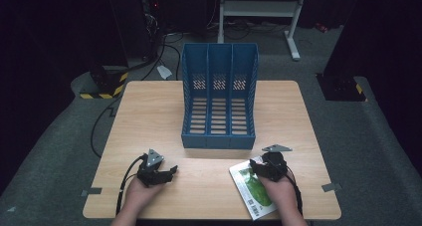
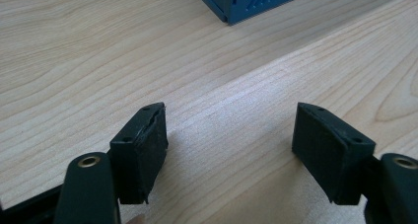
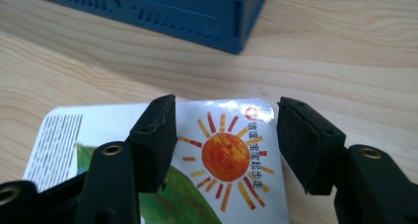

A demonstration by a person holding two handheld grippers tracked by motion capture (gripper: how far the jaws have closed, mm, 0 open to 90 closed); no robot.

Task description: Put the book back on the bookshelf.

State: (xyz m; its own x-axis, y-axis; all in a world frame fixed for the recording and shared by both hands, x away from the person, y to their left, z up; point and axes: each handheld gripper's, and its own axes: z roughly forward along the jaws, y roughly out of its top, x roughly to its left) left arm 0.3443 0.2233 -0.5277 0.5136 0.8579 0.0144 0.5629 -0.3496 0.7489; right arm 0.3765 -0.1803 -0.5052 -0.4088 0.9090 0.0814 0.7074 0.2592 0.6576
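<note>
A thin book [image 1: 255,188] lies flat on the table [image 1: 149,106], near its front edge on the person's right, just short of the blue file rack [image 1: 219,94] that stands upright at the middle of the table with its three open slots facing the person. The book's cover shows green artwork, and in the right gripper view [image 3: 224,160] it carries an orange sun with rays, a line of printed characters beside it and a block of small text at one corner. The right tongs [image 1: 268,167] sit over the far end of the book, held in the right hand [image 1: 279,193]; in their own view [image 3: 226,147] the jaws stand wide apart above the cover, one on each side of the sun, gripping nothing, though whether their tips touch the cover cannot be told. The rack's lower wall [image 3: 162,9] runs across the top of that view, close beyond the book's edge. The left tongs [image 1: 158,172], in the left hand [image 1: 137,193], rest low over bare wood on the person's left, well apart from the book. Their own view [image 2: 229,152] shows the jaws wide open and empty over the table, with a corner of the rack [image 2: 246,2] at the top.
</note>
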